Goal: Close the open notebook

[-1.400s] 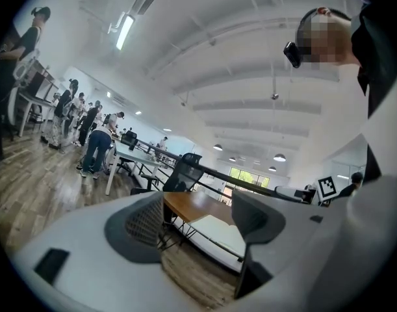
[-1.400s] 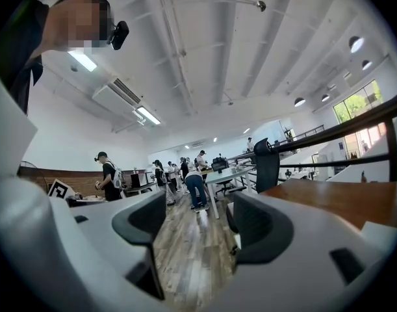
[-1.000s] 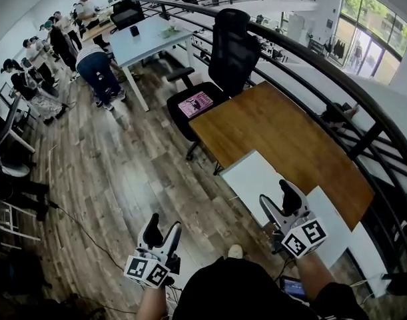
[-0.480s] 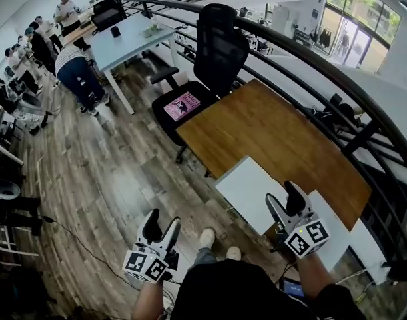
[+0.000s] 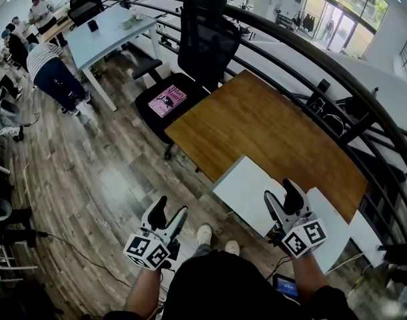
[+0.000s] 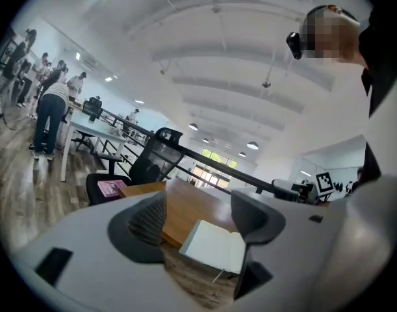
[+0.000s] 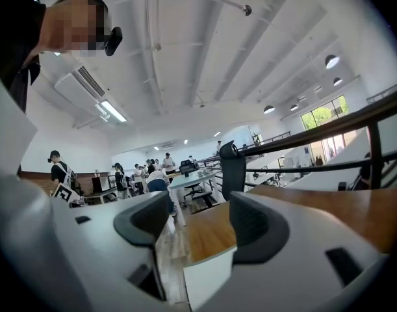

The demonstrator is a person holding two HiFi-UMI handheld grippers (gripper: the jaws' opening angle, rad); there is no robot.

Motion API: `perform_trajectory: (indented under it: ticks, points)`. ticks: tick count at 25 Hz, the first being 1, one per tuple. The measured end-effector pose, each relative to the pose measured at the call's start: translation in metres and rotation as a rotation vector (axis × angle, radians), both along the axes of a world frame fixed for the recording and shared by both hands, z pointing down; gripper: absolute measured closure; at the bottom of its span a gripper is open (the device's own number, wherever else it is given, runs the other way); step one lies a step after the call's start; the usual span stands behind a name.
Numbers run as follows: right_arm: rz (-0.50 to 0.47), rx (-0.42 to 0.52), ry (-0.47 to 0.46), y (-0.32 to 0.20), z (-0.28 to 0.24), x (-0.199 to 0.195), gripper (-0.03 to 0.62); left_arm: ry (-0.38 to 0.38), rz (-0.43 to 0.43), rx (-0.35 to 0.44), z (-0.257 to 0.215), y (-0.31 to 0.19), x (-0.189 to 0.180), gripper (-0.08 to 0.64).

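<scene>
The notebook [image 5: 253,191] lies open and flat on the near edge of the wooden table [image 5: 256,125], white pages up, its near corners hanging slightly past the edge. The right gripper [image 5: 283,197] hangs over the notebook's middle, about where the two pages meet. Its jaws have just been closing a little, but they stand well apart, with nothing pinched between them. The left gripper [image 5: 168,214] is off to the left over the plank floor [image 5: 90,172], clear of the table. Its jaws are spread too and empty, and they point toward the notebook's left page. At the table's far left corner stands a black office chair [image 5: 203,39] with a pink book [image 5: 167,101] on its seat. Farther left, people [image 5: 50,72] gather around a pale desk [image 5: 110,32].
</scene>
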State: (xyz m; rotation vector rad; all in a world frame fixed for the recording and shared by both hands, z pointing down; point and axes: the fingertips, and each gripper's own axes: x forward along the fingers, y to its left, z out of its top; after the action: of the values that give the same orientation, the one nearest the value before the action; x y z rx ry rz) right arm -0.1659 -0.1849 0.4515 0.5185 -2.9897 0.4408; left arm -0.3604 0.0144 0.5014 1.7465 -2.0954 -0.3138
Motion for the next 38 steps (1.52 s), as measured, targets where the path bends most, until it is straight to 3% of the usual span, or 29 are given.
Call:
perform_trajectory:
  ticks: [6, 12, 18, 25, 32, 38]
  points:
    - [0.098, -0.036, 0.039, 0.004, 0.026, -0.002, 0.308, 0.019, 0.114, -0.046, 0.023, -0.019, -0.010, 0.244]
    - [0.197, -0.075, 0.070, 0.010, 0.048, 0.004, 0.313, 0.069, 0.250, -0.144, 0.069, -0.047, -0.011, 0.245]
    - [0.317, -0.103, 0.078, 0.006, 0.055, 0.032, 0.314, 0.200, 0.347, -0.230, 0.116, -0.080, -0.001, 0.256]
    - [0.467, -0.118, 0.088, 0.004, 0.058, 0.071, 0.319, 0.395, 0.394, -0.355, 0.175, -0.107, 0.007, 0.261]
    - [0.517, -0.162, 0.054, 0.014, 0.059, 0.085, 0.321, 0.442, 0.503, -0.499, 0.223, -0.122, 0.031, 0.261]
    - [0.540, -0.172, 0.086, 0.023, 0.066, 0.101, 0.325, 0.490, 0.566, -0.542, 0.242, -0.130, 0.053, 0.264]
